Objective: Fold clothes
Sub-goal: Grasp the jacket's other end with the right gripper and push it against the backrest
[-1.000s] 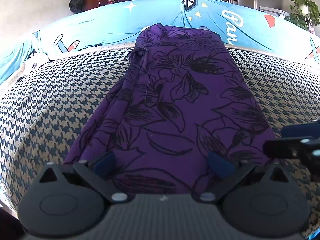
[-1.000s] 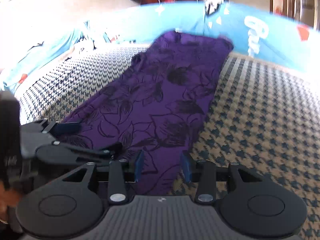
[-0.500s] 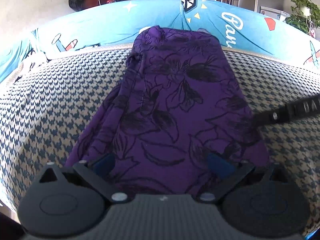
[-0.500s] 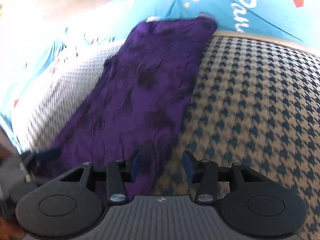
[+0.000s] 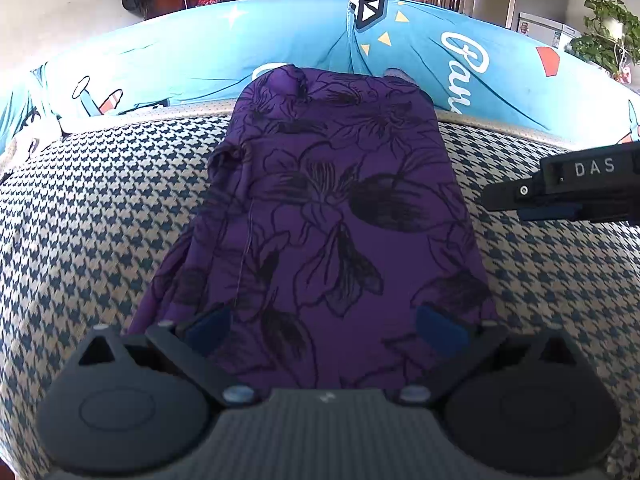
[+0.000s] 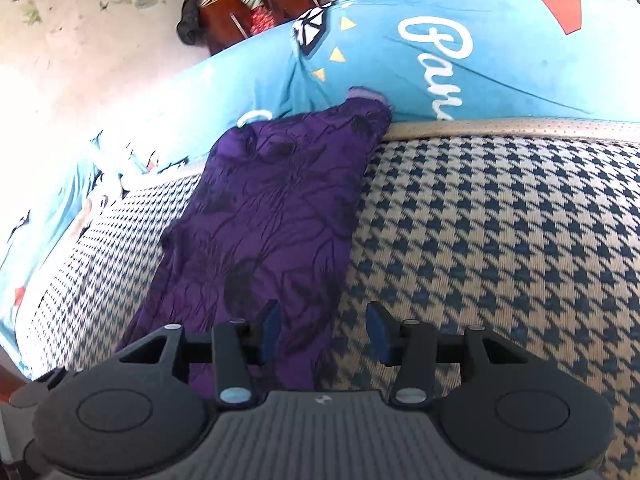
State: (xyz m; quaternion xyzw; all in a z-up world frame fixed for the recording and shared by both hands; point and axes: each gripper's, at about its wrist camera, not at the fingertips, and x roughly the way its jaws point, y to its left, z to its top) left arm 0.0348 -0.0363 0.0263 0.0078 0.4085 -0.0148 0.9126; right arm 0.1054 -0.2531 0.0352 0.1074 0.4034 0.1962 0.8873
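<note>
Purple cloth garment printed with black outlined flowers [image 5: 340,216], lying as one long narrow strip on the houndstooth-woven cushion in navy and beige [image 5: 100,220], far end riding up onto the bright blue printed cover [image 5: 280,44] at the back. Left long edge bunched in soft pleats, right long edge fairly straight. Already narrowed lengthwise, by the look of it; whether further folds are due or the strip is being laid out again, not settled here.

Left gripper [image 5: 324,330] low over the near hem, blue pads spread wide, almost the full width of the strip between them, nothing pinched. Right gripper [image 6: 322,330] parted to a middling gap, empty, straddling the right edge: one pad over cloth, the other over cushion.

For a clean crosswise fold, probably: pinch both near corners level, gather every layer at the pleated left side, lift evenly, carry toward the far end, line up edges before releasing.
</note>
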